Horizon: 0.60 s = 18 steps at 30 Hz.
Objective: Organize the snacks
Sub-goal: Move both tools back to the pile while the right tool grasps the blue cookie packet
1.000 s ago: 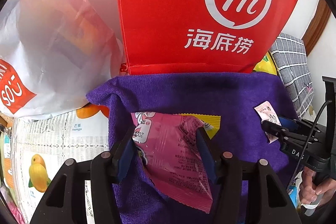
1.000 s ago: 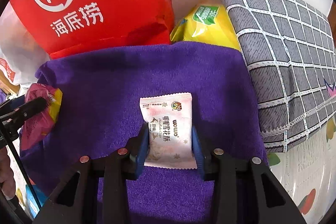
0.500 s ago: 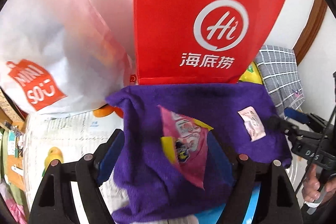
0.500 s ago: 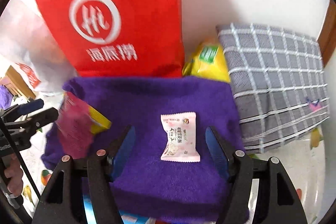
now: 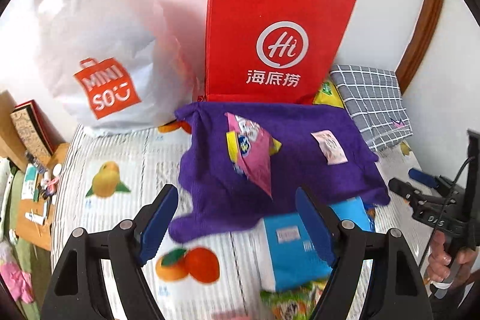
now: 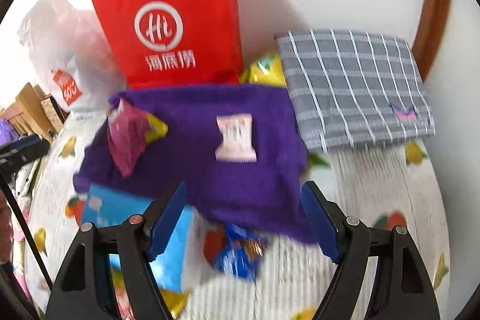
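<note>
A pink snack bag (image 5: 252, 152) and a pale pink sachet (image 6: 236, 137) lie apart on the purple towel (image 5: 300, 170), apparently its sorting spot. The left gripper (image 5: 237, 221) stands open and empty; the right gripper (image 6: 243, 218), jaws opening, holds nothing.

Pink snack packet (image 5: 251, 153) lies tilted, frame centre, on purple towel (image 5: 300, 122). Pale pink sachet (image 5: 329, 148) flat to its right, apart. Blue box (image 5: 292, 248) below towel edge.

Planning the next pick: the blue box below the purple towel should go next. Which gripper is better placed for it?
Left, probably. The blue box lies just beyond the left gripper, open and empty; it sits left of the opening right gripper.
</note>
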Each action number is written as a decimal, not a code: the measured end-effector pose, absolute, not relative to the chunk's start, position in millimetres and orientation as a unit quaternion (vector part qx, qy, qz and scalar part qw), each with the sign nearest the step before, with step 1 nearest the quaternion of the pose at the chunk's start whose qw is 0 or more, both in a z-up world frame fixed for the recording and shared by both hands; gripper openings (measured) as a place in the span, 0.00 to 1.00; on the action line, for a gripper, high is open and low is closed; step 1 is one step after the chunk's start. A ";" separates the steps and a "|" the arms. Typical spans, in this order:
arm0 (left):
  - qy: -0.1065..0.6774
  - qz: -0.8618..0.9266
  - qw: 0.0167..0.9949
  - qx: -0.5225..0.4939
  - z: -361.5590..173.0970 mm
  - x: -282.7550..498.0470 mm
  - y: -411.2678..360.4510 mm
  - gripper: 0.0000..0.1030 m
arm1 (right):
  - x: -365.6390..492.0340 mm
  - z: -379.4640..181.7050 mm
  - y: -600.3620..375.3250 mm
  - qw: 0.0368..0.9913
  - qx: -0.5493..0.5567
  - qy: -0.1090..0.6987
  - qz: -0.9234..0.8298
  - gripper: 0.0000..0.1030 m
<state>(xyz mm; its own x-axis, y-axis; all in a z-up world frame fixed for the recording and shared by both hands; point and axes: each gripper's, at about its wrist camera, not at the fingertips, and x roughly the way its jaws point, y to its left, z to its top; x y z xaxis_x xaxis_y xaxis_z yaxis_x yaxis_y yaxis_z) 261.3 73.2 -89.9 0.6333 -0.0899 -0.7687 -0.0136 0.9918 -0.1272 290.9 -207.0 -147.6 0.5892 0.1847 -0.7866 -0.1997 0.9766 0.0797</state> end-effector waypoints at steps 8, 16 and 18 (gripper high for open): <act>0.423 -0.006 0.903 -0.070 -91.5 219.1 72.5 0.77 | 262.3 -186.6 -227.6 0.868 0.010 0.485 0.107 0.53; 0.418 -0.007 0.904 -0.090 -89.8 199.3 79.1 0.77 | 258.0 -195.2 -230.8 0.865 0.034 0.489 0.107 0.53; 0.416 -0.008 0.905 -0.085 -88.4 195.0 79.1 0.77 | 258.1 -197.7 -229.8 0.865 0.045 0.489 0.109 0.53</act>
<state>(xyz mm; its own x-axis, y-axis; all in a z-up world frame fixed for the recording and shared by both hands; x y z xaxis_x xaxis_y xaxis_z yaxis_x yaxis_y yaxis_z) 195.0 79.1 -88.4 0.6538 -0.0849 -0.7519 -0.0559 0.9855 -0.1599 258.1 -229.8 -197.7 0.4989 0.2317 -0.8351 -0.1437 0.9724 0.1839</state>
